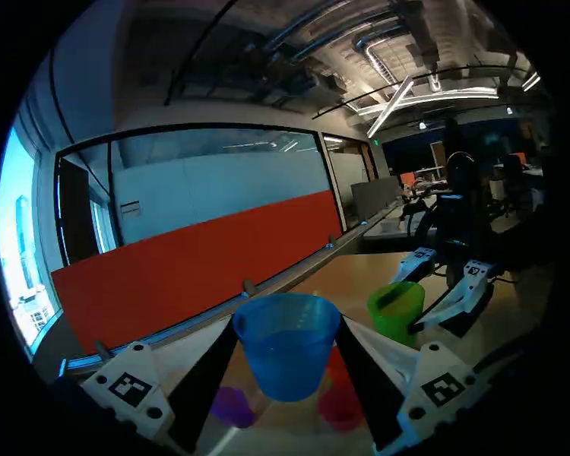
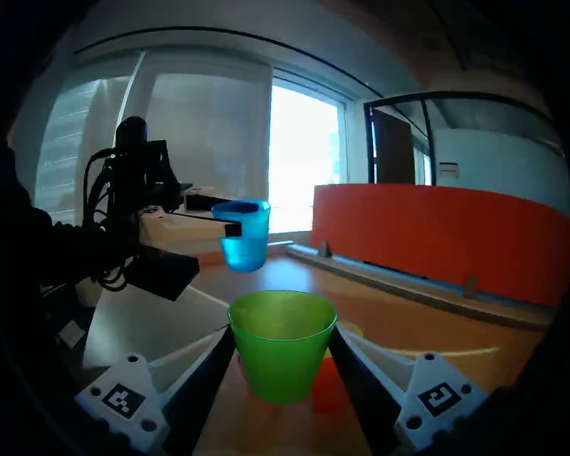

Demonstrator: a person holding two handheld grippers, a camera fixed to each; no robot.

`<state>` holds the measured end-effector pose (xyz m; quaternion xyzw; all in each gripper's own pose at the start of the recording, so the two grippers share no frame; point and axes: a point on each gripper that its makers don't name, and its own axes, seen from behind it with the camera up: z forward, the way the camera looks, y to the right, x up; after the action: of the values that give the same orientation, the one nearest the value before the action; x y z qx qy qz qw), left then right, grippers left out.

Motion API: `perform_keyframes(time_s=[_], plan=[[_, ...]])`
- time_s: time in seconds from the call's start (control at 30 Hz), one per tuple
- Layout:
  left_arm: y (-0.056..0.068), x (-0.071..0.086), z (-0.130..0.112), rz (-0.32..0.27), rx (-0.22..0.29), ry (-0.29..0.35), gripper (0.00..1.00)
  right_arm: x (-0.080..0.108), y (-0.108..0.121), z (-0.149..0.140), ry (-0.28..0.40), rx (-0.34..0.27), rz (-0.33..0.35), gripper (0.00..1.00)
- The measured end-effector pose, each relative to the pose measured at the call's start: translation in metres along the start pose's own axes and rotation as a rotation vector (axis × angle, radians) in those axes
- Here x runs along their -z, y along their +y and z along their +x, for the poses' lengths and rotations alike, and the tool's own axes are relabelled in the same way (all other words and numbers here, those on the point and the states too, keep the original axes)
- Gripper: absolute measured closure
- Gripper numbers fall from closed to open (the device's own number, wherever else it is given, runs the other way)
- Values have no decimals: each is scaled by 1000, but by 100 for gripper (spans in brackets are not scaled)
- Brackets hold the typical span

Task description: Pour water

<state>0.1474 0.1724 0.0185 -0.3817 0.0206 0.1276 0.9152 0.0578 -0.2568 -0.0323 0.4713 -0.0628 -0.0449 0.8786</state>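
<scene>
1. the left gripper (image 1: 286, 334) clamps a translucent blue cup (image 1: 286, 361) upright, with one finger pressed against each side.
2. to the right of the blue cup and farther off, the right gripper (image 1: 404, 304) grips a green cup (image 1: 395, 311), also upright; the two cups are apart.
3. under the blue cup, on the wooden table (image 1: 361, 273), sit a purple cup (image 1: 233, 406) at its lower left and a pink cup (image 1: 340, 408) at its lower right.
4. behind the blue cup, an orange partition (image 1: 194, 266) runs along the table's far edge.

An open-plan office: exposed ducts (image 1: 323, 38) and strip lights (image 1: 391, 106) overhead, a glass-walled room (image 1: 209, 182), an orange partition (image 1: 194, 258) along the wooden desk's (image 1: 349, 275) edge, more desks (image 1: 387, 223) beyond, tall windows (image 2: 304, 159).
</scene>
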Motion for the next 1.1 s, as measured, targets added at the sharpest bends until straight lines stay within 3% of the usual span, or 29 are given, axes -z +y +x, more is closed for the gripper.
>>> perform_keyframes(time_s=[1.1], plan=[[10,-14,19,-13,-151,5,13,-12,-22,-19,-29,-8,68,12]])
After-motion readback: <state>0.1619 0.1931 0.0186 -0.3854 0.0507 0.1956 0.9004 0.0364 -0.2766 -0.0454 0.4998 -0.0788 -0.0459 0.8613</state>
